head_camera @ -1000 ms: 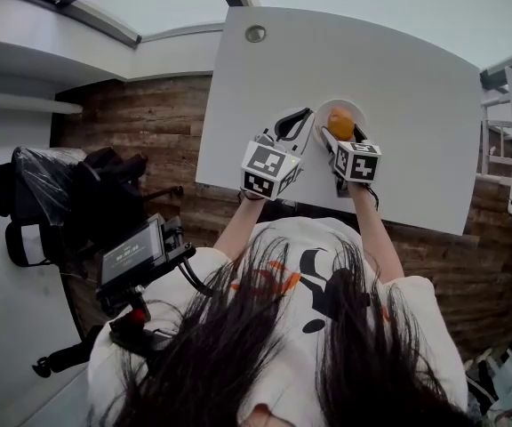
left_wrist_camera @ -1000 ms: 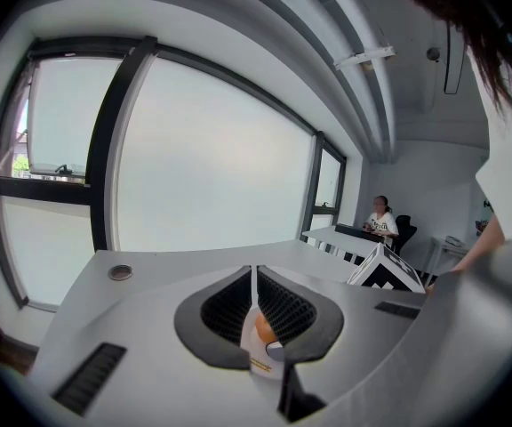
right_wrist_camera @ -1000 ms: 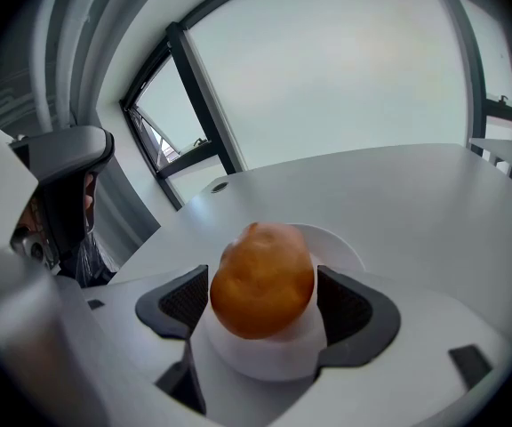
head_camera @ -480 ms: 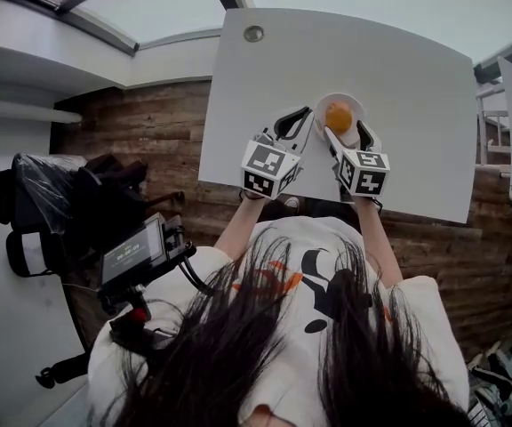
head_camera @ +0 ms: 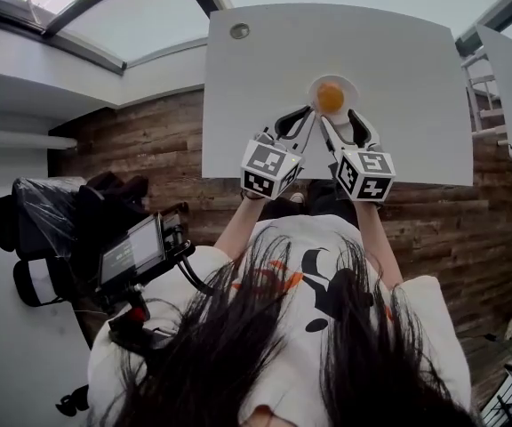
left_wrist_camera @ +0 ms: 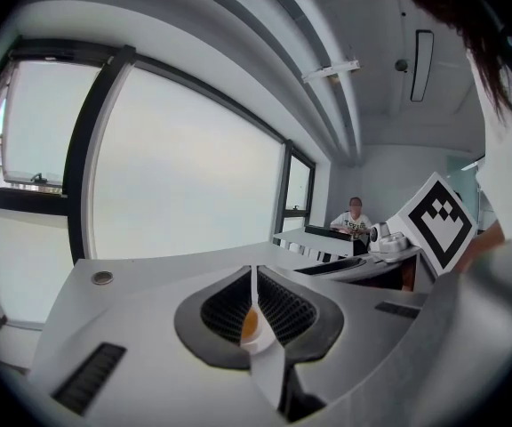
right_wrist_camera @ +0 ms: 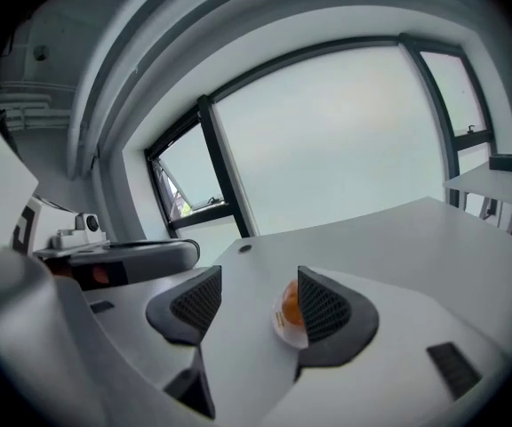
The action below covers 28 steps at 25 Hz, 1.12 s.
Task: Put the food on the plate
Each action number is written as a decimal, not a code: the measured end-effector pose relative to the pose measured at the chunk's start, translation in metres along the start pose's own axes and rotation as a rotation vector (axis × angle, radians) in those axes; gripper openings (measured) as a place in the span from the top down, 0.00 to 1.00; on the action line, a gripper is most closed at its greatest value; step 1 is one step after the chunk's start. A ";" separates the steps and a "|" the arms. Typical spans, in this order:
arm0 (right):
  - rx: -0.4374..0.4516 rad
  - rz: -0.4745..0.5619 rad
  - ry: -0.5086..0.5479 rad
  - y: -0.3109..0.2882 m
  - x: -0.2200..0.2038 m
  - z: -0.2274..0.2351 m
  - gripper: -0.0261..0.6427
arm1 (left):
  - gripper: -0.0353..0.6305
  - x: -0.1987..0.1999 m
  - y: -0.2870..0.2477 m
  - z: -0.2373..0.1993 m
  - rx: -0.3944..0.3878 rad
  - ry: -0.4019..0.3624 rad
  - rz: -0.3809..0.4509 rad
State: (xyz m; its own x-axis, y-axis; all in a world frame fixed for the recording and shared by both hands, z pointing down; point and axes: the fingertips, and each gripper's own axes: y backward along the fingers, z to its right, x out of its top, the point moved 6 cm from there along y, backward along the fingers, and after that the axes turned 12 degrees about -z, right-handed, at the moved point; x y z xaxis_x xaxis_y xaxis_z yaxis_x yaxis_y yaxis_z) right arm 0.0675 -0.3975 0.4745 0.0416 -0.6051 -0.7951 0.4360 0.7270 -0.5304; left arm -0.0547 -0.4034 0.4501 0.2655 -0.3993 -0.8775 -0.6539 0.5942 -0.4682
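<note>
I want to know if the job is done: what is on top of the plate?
One round orange piece of food sits on the white plate, and nothing else shows there. The part of the plate under it is covered.

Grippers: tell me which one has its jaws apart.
The right gripper: its jaws, just closing somewhat, stand apart with nothing between them. On the left gripper they are together.

Left arm and right arm reach forward, grippers side by side. The left gripper has jaws together, empty. The right gripper has jaws apart, just been closing, nothing between them.
</note>
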 end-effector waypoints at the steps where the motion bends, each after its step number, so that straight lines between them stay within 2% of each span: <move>1: -0.007 0.013 -0.009 0.005 -0.002 -0.003 0.55 | 0.94 -0.001 0.003 0.004 -0.010 -0.007 0.002; 4: -0.019 0.025 -0.024 0.020 -0.011 -0.012 0.55 | 0.94 -0.009 0.013 0.015 -0.039 -0.014 0.003; 5: -0.028 0.027 -0.029 0.025 -0.016 -0.016 0.57 | 0.94 -0.013 0.017 0.019 -0.049 -0.011 0.000; 7: -0.049 0.035 -0.047 0.036 -0.024 -0.021 0.69 | 0.94 -0.023 0.023 0.026 -0.064 -0.003 -0.008; 9: -0.056 0.036 -0.064 0.044 -0.030 -0.025 0.72 | 0.94 -0.030 0.029 0.031 -0.074 0.006 -0.012; 22: -0.076 -0.013 -0.102 0.063 -0.062 -0.033 0.73 | 0.94 -0.049 0.041 0.048 -0.100 0.051 -0.015; 28: -0.075 0.022 -0.112 0.114 -0.085 -0.022 0.73 | 0.94 -0.054 0.052 0.102 -0.093 0.036 -0.004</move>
State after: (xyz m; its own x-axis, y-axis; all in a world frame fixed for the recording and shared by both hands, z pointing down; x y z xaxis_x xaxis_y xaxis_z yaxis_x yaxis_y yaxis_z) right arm 0.0941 -0.2562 0.4755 0.1526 -0.6184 -0.7709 0.3652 0.7601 -0.5375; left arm -0.0311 -0.2795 0.4623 0.2437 -0.4269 -0.8709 -0.7165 0.5259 -0.4583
